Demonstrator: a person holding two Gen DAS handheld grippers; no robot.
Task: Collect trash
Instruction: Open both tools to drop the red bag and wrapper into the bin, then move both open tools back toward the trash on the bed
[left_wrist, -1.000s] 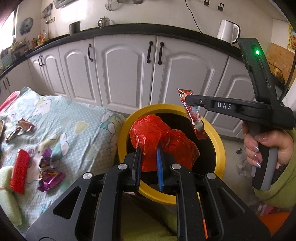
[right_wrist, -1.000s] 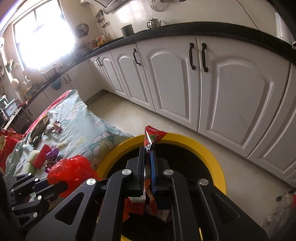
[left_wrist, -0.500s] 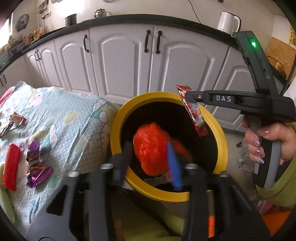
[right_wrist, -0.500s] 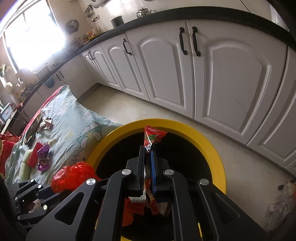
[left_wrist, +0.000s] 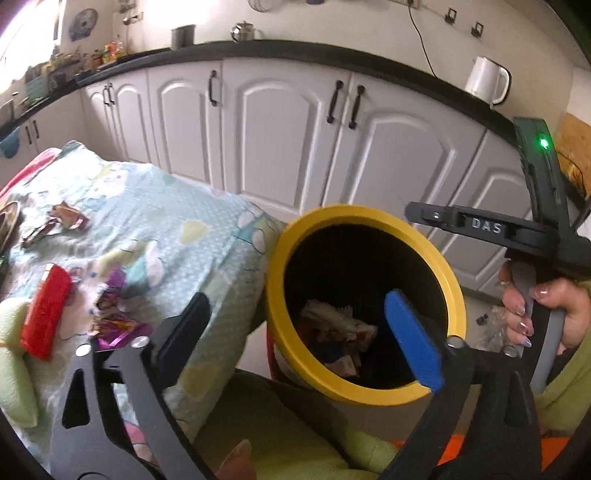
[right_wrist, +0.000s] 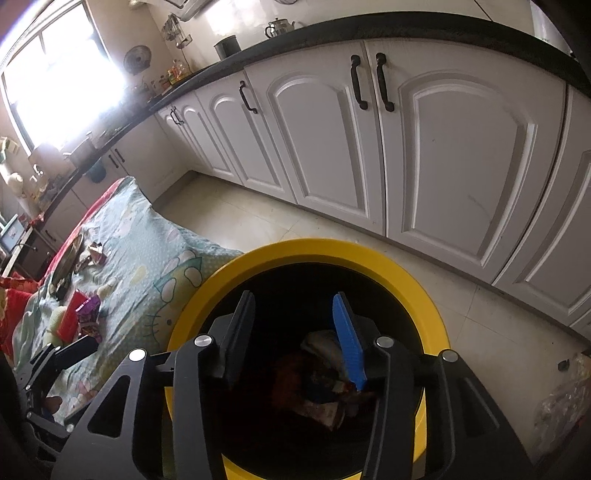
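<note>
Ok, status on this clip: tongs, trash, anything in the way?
Both tongs, left and right, just opened, empty, over bin. Trash in bin. Wrappers left on cloth. Nothing in the way.

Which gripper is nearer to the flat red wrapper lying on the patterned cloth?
Left. The left gripper hangs open between the cloth's edge and the yellow-rimmed bin, beside the flat red wrapper. The right gripper is open above the bin, farther away.
</note>
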